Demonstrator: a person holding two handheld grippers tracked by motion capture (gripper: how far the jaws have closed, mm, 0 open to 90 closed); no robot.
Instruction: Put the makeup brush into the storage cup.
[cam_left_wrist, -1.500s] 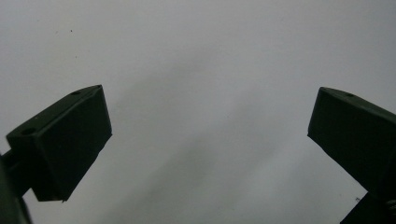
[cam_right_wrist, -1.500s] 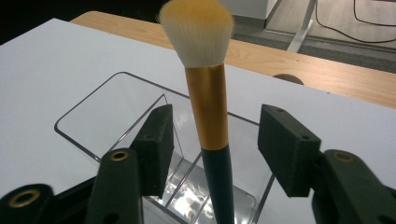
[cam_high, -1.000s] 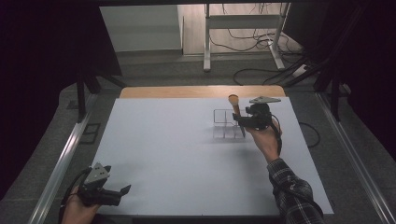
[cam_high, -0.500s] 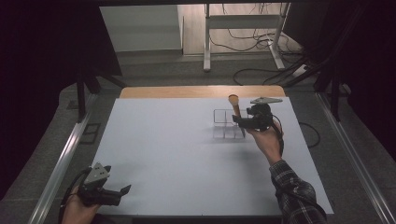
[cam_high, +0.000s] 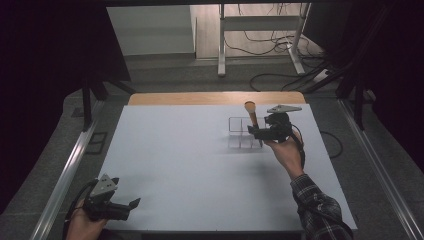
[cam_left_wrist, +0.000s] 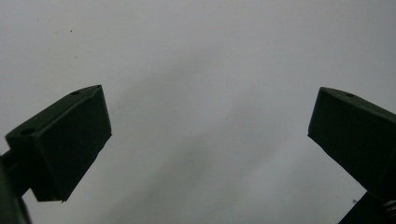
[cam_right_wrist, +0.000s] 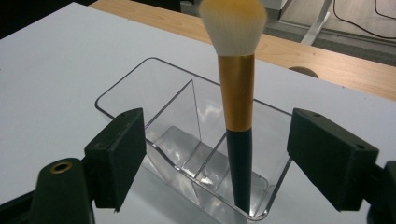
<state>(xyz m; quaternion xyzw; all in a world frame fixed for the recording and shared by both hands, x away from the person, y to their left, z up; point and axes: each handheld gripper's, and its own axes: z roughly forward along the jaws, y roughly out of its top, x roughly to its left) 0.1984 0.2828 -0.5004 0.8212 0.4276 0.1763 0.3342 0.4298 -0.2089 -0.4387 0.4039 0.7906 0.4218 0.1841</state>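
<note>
White bench under dim light. Right tongs just opened wide, pads clear of the gold-and-black makeup brush, now standing alone in the clear plastic divided box. Looks dropped off, job nearly done. Left tongs wide open, empty, near the bench's front corner.

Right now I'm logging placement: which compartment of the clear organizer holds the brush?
The near right compartment of the clear organizer in the right gripper view: the brush stands upright there; the others are empty.

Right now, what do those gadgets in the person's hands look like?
Both are black handheld tools. Each gripper, left and right, ends in two blocky black jaws and carries a grey three-cornered plate on top. A dark cable trails from each. The right arm wears a plaid sleeve.
</note>
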